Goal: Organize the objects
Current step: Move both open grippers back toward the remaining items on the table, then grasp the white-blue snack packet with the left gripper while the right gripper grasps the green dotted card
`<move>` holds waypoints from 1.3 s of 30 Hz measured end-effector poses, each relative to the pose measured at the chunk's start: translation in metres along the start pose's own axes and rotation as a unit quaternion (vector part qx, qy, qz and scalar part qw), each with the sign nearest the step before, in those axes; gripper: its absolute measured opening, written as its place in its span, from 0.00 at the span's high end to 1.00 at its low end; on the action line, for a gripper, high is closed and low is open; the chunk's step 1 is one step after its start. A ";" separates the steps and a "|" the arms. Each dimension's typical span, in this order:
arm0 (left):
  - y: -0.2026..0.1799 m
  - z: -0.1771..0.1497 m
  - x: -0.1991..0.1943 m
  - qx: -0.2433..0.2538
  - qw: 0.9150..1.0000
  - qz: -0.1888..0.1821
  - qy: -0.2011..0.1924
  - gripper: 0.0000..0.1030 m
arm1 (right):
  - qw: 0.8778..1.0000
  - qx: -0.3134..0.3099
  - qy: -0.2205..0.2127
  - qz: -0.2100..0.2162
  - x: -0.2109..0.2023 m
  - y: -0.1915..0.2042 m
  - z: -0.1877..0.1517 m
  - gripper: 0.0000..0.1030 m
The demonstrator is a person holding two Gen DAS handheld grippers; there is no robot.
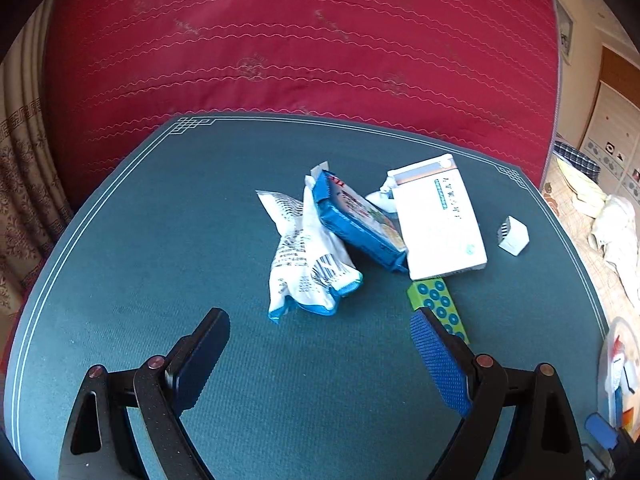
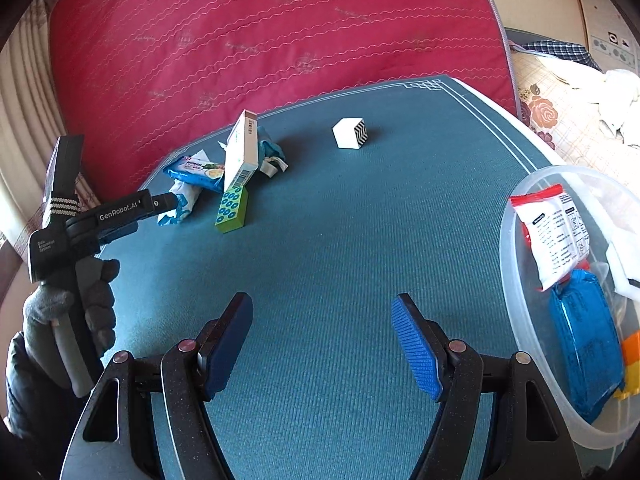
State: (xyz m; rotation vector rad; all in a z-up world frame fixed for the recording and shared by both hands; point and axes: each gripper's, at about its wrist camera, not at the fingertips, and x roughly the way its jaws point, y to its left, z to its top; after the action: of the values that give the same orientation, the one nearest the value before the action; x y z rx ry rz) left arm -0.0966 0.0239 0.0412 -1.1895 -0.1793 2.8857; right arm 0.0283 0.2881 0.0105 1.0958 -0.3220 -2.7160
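Red quilted mattress behind the teal mat, patterned curtain, floral bedsheet

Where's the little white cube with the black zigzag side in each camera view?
Left wrist view: the white cube sits alone at the right on the green mat, right of the white box.
Right wrist view: the cube is at upper centre, right of the pile.
Shared landmark: the green block with blue circles, lying against the white box's near end.

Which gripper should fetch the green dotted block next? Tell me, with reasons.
Left, probably. The left gripper is open and empty, pointed at the pile, with the green dotted block beside its fingertip. The right gripper, also empty, sits nearer the clear tub.
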 end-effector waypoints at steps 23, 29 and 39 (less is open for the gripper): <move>0.031 0.033 0.058 -0.026 0.999 0.018 0.022 0.17 | 0.999 -0.028 0.035 0.002 0.039 0.024 0.010 0.29; 0.038 0.030 0.060 -0.031 0.999 0.013 0.028 0.39 | 0.998 -0.047 0.047 0.005 0.056 0.038 0.015 0.29; 0.053 0.032 0.050 -0.049 0.998 0.017 0.021 0.46 | 0.997 -0.059 0.056 0.016 0.084 0.058 0.034 0.29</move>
State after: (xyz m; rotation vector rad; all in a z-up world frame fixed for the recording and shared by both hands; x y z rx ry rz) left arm -0.1533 -0.0294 0.0226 -1.2788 -0.3062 2.9086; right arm -0.0492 0.2147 -0.0055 1.1922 -0.1582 -2.5973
